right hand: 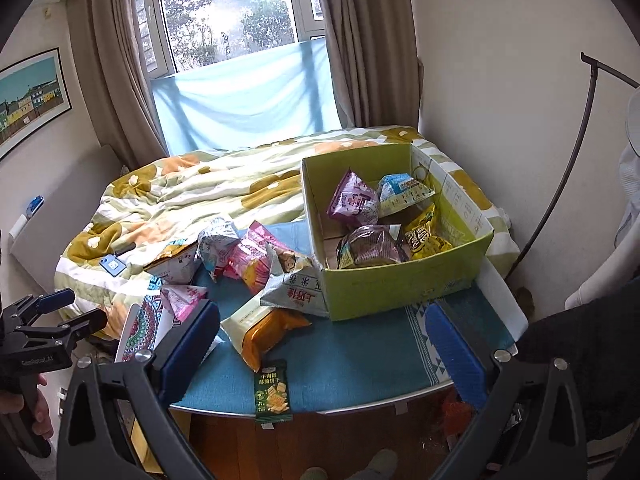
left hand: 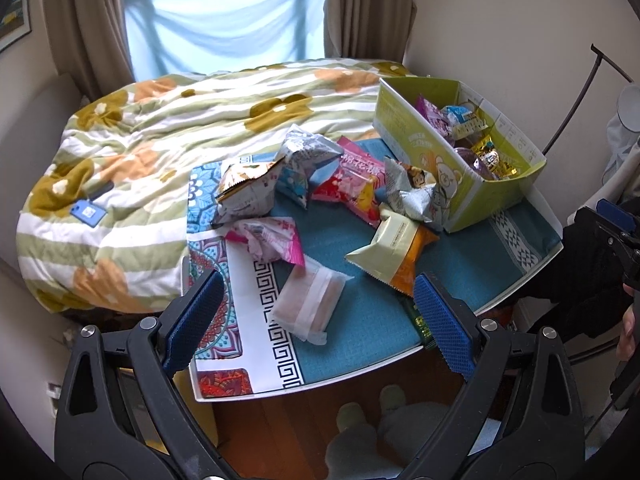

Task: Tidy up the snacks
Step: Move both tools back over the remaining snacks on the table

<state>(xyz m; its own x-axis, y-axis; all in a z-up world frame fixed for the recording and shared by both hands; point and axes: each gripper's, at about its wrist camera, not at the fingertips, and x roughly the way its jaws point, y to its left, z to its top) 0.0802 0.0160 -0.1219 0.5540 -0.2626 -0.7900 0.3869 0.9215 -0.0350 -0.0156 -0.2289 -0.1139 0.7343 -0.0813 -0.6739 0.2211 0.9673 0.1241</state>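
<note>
A green cardboard box [left hand: 476, 196] [right hand: 400, 284] stands at the table's far right and holds several snack packets. More packets lie loose on the table to its left: an orange and cream bag [left hand: 394, 254] [right hand: 266, 328], a pink packet [left hand: 352, 186] [right hand: 250, 258], a silver bag [left hand: 416, 196] [right hand: 290, 280], a translucent wafer pack [left hand: 310, 304], and a small green cracker pack [right hand: 272, 394] at the near edge. My left gripper [left hand: 320, 320] is open and empty above the near edge. My right gripper [right hand: 324, 348] is open and empty, near the box.
The table has a blue patterned cloth [left hand: 360, 332] [right hand: 360, 364]. A bed with a flowered quilt [left hand: 160, 152] [right hand: 192, 196] lies behind it, with a blue phone [left hand: 88, 212] on it. A wall and a black stand [right hand: 560, 184] are at the right. Slippered feet [left hand: 368, 408] show below.
</note>
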